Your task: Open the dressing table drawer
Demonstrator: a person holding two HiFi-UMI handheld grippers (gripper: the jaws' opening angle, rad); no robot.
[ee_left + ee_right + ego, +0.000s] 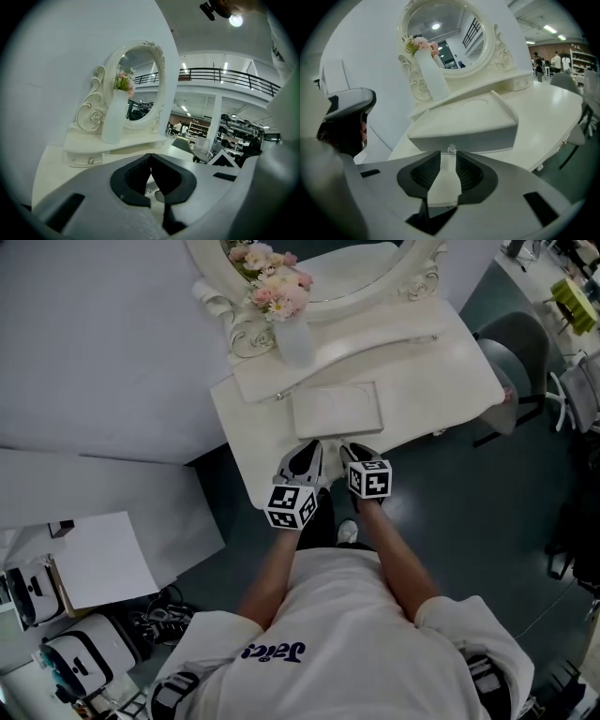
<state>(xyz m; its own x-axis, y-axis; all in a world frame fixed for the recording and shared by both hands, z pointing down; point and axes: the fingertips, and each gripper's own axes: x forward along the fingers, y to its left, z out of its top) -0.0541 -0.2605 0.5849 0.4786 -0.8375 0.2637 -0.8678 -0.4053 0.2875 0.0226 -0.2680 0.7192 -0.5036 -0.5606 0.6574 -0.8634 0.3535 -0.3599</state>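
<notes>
The white dressing table point(450, 381) carries an oval mirror point(328, 268) on a raised shelf. From that shelf a white drawer point(337, 409) stands out over the tabletop. Its clear knob point(451, 149) sits just beyond the tips of my right gripper point(448, 155), whose jaws are apart with nothing between them. My right gripper point(354, 454) and left gripper point(305, 460) hover side by side at the table's front edge, before the drawer. In the left gripper view, the left gripper point(151, 155) has its tips together and holds nothing. It points at the shelf's left end, where a small drawer point(89, 161) has its own knob.
A white vase point(292, 334) of pink flowers stands on the shelf left of the mirror. A grey chair point(516, 357) sits at the table's right end. A pale wall point(94, 343) runs along the left. White sheets and boxes point(98, 563) lie on the floor at lower left.
</notes>
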